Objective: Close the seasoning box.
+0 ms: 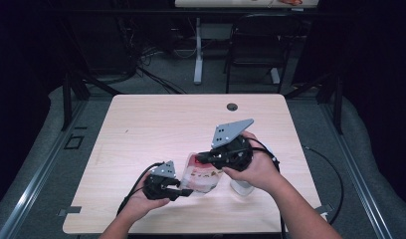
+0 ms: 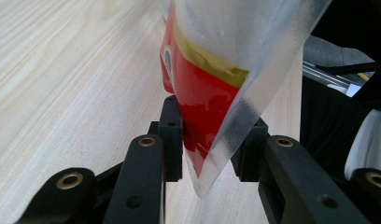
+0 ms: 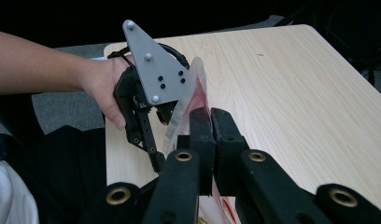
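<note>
Bag hangs pinched between both grippers: left gripper and right gripper jaws clamp opposite edges.

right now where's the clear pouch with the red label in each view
High view: the pouch is low centre, between both grippers.
Left gripper view: top centre, its corner between the jaws.
Right gripper view: centre, edge-on at the jaws.
Shared landmark: the wooden table.
</note>
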Available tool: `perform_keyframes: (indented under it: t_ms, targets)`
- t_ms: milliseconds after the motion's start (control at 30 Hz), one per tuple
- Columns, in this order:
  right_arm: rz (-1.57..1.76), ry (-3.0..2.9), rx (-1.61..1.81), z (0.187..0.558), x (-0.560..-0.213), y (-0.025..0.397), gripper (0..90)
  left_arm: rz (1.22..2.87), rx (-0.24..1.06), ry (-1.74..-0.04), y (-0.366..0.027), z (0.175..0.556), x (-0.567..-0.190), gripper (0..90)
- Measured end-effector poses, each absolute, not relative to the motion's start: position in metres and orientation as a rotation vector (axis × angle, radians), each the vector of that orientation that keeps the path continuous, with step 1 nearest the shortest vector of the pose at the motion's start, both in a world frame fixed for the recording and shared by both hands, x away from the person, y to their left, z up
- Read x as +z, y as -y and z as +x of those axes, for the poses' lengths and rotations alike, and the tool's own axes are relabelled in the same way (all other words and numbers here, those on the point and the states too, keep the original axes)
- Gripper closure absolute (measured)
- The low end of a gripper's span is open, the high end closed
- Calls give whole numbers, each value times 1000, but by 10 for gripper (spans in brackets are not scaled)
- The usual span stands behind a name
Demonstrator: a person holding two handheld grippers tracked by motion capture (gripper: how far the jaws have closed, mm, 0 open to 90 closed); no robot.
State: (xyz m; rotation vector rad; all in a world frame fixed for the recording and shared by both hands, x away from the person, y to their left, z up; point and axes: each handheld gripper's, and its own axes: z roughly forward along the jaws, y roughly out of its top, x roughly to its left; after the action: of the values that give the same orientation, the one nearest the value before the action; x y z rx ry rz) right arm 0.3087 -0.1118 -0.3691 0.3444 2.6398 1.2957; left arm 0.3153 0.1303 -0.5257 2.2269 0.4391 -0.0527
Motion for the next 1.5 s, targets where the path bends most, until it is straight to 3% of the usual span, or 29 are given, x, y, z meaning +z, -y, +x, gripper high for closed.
perform_keyframes:
  t_ms: [567,1500]
  targets:
    - [375,-2639,1245,309,-368,117,852,2261,-18,-445,-137,317,-523,716]
    - [444,-2616,1268,311,-384,134,898,2308,-30,-480,-143,317,-518,718]
